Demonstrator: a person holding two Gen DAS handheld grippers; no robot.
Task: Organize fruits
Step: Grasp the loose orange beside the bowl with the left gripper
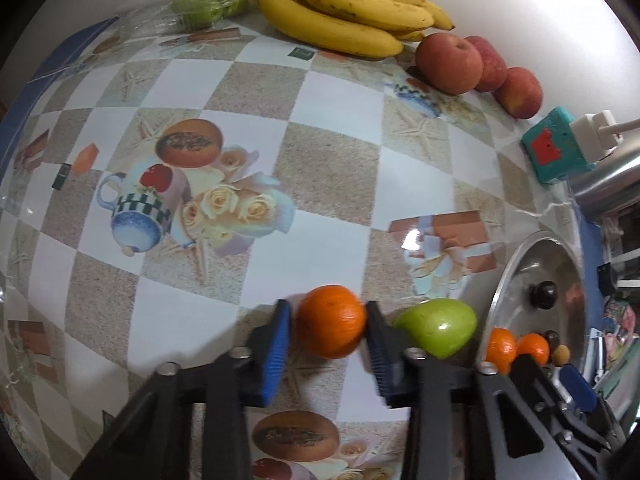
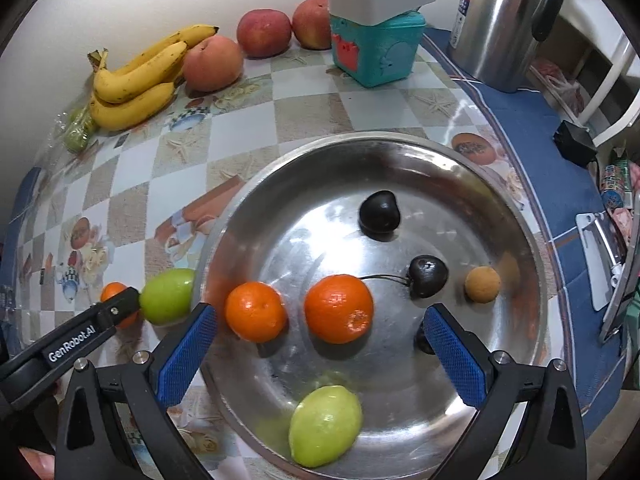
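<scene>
**Ana:** Left wrist view has the left gripper (image 1: 329, 332) closed around a mandarin (image 1: 332, 321) on the checked tablecloth (image 1: 328, 128). Both blue pads (image 1: 276, 352) look pressed to its sides, and it seems to sit on the cloth, not lifted yet

**Ben:** Anything crowding it?

**Ana:** A green fruit (image 1: 440, 330), pear-shaped, lies just beside the right-hand pad, between the mandarin and the steel tray (image 1: 516, 280). Bananas (image 1: 340, 12) and red apples (image 1: 450, 62) are well apart at the wall

**Ben:** And the other hand?

**Ana:** From the right wrist, the right gripper (image 2: 320, 354) hangs over the tray with its jaws spread wide and nothing between the pads. Under it, in the tray, are two mandarins (image 2: 339, 308), another green fruit (image 2: 325, 436), dark cherries (image 2: 427, 276) and a small tan fruit (image 2: 482, 284)

**Ben:** So which step is this?

**Ana:** I'd judge the pickup of the loose mandarin, to join the two already in the tray

**Ben:** What does the next move need?

**Ana:** Probably a straight lift before any sideways travel, so the pad doesn't nudge the green fruit, then a carry over the tray rim to a bare patch clear of the right gripper
</scene>
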